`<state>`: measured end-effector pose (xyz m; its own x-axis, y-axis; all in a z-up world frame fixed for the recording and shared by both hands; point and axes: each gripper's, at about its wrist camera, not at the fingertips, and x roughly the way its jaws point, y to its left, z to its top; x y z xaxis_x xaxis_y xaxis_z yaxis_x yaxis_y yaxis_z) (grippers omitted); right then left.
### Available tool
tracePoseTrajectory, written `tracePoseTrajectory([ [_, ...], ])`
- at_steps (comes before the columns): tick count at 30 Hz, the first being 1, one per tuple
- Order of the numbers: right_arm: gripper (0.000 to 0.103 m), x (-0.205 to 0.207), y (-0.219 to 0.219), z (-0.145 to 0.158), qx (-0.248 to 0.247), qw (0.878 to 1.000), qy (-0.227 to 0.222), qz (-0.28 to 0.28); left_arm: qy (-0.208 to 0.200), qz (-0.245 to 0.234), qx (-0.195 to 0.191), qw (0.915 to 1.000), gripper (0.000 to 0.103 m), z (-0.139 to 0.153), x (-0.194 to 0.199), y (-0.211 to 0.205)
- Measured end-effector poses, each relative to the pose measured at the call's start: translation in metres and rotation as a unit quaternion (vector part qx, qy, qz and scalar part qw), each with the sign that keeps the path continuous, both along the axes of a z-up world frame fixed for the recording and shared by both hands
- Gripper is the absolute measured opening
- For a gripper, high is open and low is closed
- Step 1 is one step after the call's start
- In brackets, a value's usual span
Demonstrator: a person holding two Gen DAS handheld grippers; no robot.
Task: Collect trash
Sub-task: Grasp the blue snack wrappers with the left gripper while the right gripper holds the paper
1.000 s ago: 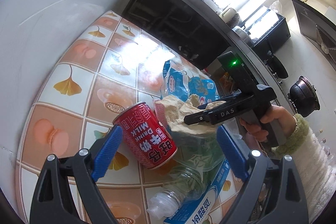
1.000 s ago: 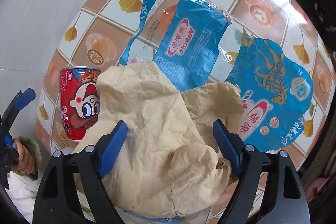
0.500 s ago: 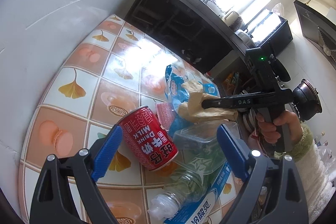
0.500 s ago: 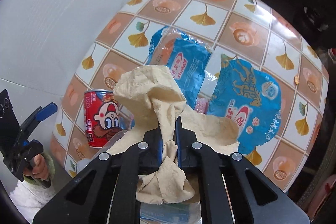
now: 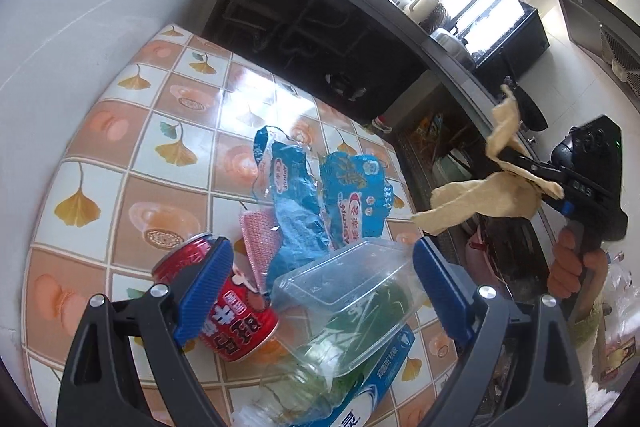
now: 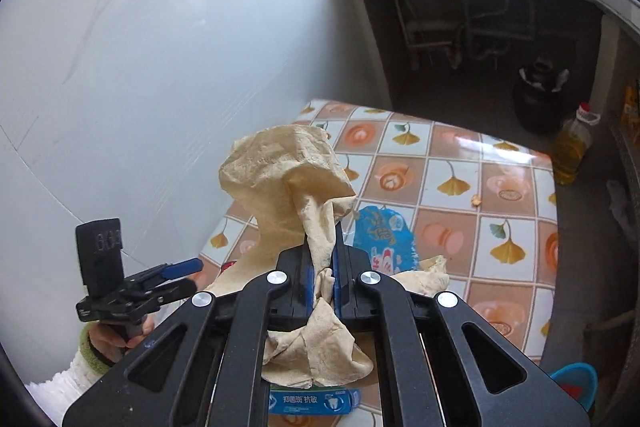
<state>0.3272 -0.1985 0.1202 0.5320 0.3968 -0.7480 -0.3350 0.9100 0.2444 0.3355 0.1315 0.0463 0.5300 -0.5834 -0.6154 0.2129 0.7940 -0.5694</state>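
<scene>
Crumpled tan paper napkin (image 6: 292, 187) is off the surface, pinched mid-length in the right tool (image 6: 322, 267); jaws have just been closing and now stand narrow, clamped on it. One lobe stands up past the fingertips, the rest droops below the jaws; in the left wrist view it hangs right of and clear of the tiled surface (image 5: 120, 155), past its right edge. No bin clearly in view, so drop-off direction can't be called. Remaining trash sits under the left tool (image 5: 320, 291), which is wide and holding nothing: clear plastic container (image 5: 344, 291) lies between its fingers, not touched, long axis running near-left to far-right across the gap. Red milk-drink can (image 5: 236, 319) lies on its side just beside the left finger, blue snack wrappers (image 5: 320, 195) beyond. Left tool is the nearer one for the container; judgement: it would need a wrist turn or a grip across the short side.
</scene>
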Motion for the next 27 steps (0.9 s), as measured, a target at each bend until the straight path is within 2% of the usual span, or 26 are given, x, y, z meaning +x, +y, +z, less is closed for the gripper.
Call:
tracePoseTrajectory([
  [3, 0.005, -0.015, -0.022, -0.006, 0.019, 1.000, -0.005, -0.020, 0.042, -0.008, 0.015, 0.9990, 0.089, -0.009, 0.035, -0.019],
  [6, 0.005, -0.025, -0.046, -0.018, 0.040, 0.999, 0.000, -0.034, 0.077, -0.007, 0.046, 0.9960, 0.089, -0.020, 0.075, -0.031],
  [10, 0.005, -0.036, -0.068, -0.041, 0.066, 0.996, 0.008, -0.054, 0.136, -0.024, 0.105, 0.9848, 0.088, -0.042, 0.127, -0.053],
  [13, 0.005, -0.042, -0.083, -0.055, 0.084, 0.994, 0.017, -0.063, 0.168, -0.040, 0.137, 0.9754, 0.088, -0.061, 0.144, -0.068],
  [15, 0.005, -0.044, -0.091, -0.064, 0.092, 0.993, 0.024, -0.069, 0.179, -0.048, 0.168, 0.9683, 0.082, -0.071, 0.151, -0.080],
  [17, 0.005, -0.048, -0.099, -0.067, 0.098, 0.992, 0.030, -0.073, 0.179, -0.053, 0.190, 0.9640, 0.066, -0.076, 0.154, -0.089],
  [18, 0.005, -0.048, -0.102, -0.070, 0.102, 0.992, 0.032, -0.074, 0.177, -0.055, 0.195, 0.9632, 0.061, -0.077, 0.155, -0.092],
  [20, 0.005, -0.051, -0.106, -0.071, 0.107, 0.991, 0.034, -0.076, 0.165, -0.064, 0.199, 0.9640, 0.036, -0.076, 0.155, -0.098],
  [23, 0.005, -0.053, -0.111, -0.075, 0.111, 0.990, 0.034, -0.078, 0.140, -0.077, 0.210, 0.9645, 0.007, -0.070, 0.149, -0.106],
  [27, 0.005, -0.058, -0.114, -0.075, 0.114, 0.990, 0.034, -0.079, 0.083, -0.076, 0.233, 0.9660, 0.000, -0.048, 0.136, -0.106],
])
